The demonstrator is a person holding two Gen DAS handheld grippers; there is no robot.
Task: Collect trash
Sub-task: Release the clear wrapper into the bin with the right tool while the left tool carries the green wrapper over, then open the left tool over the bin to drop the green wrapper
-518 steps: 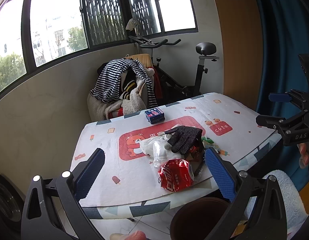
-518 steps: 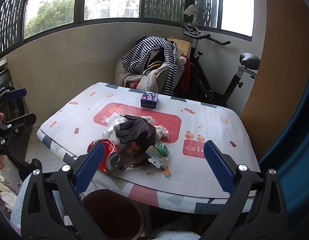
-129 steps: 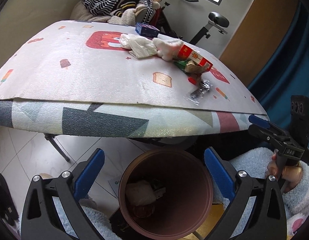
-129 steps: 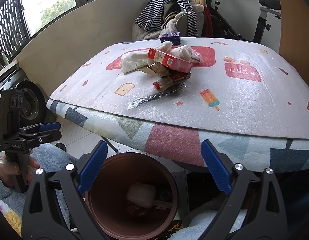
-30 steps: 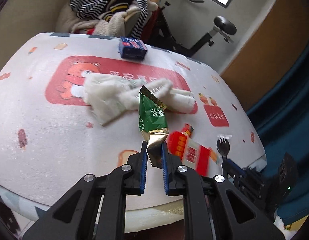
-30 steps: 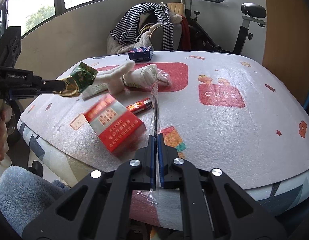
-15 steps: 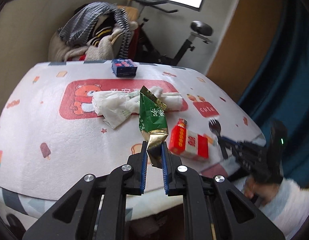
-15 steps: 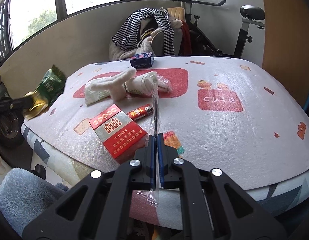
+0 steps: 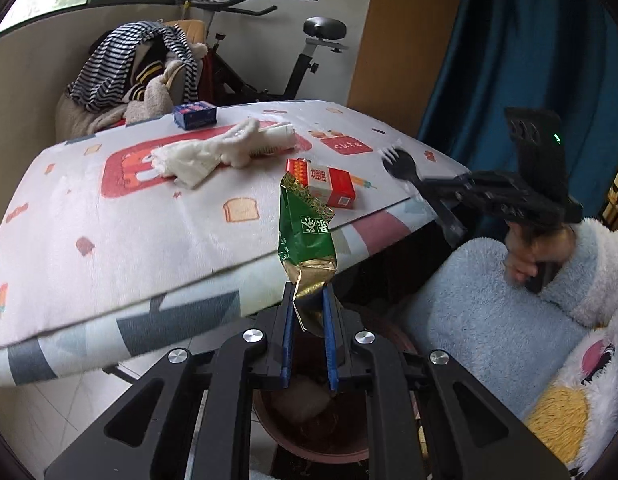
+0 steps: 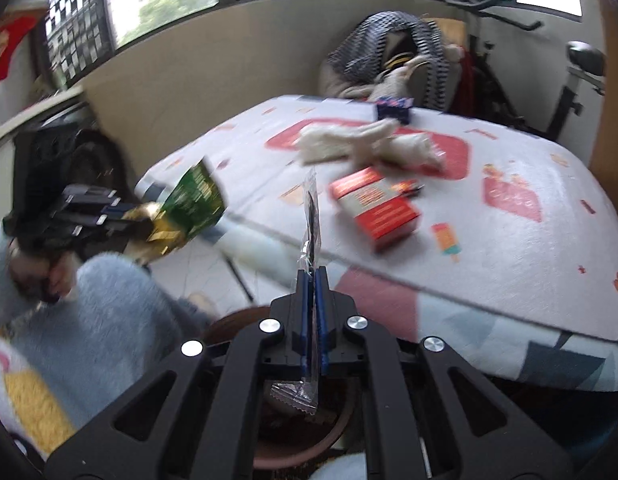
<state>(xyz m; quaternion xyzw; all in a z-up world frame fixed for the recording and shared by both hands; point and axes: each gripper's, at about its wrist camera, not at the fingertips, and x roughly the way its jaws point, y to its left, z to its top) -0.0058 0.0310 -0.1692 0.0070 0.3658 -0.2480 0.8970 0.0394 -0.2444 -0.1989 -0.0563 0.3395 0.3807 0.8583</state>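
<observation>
- Since half a second ago both tools have swung back off the table and down toward the round brown bin (image 9: pixel 309 432), which now shows beneath each of them.
- The left tool (image 9: pixel 307 320) is clamped on the gold crimped end of a green foil snack wrapper (image 9: pixel 305 232), which stands upright above the jaws, out past the table edge and over the bin.
- The right tool (image 10: pixel 314 312) is closed thin on a clear plastic sleeve holding a black plastic fork (image 10: pixel 311 216); the sleeve's lower end hangs over the bin's mouth (image 10: pixel 301 436). In the left view the fork head (image 9: pixel 397 162) sticks up beside the table corner.
- Step in hand, as I judge it: carrying two pieces of trash to the bin. The next move calls for centring each piece over the opening and parting the jaws; the light wrapper could drift or cling to a pad.
- Pale blue fleece sleeves (image 9: pixel 481 312) cover the person's arms beside the bin.
- Left on the table (image 9: pixel 109 220), a soft white mat printed with red panels and cartoon snacks: a red cigarette box (image 9: pixel 329 184), a small red lighter (image 10: pixel 409 188), crumpled white tissue and gloves (image 9: pixel 225 150), and further back a blue box (image 9: pixel 195 115).
- Beyond stand a chair heaped with striped clothes (image 9: pixel 137 64), an exercise bike (image 9: pixel 309 56), a dark blue curtain (image 9: pixel 521 48) and barred windows (image 10: pixel 81 20).
</observation>
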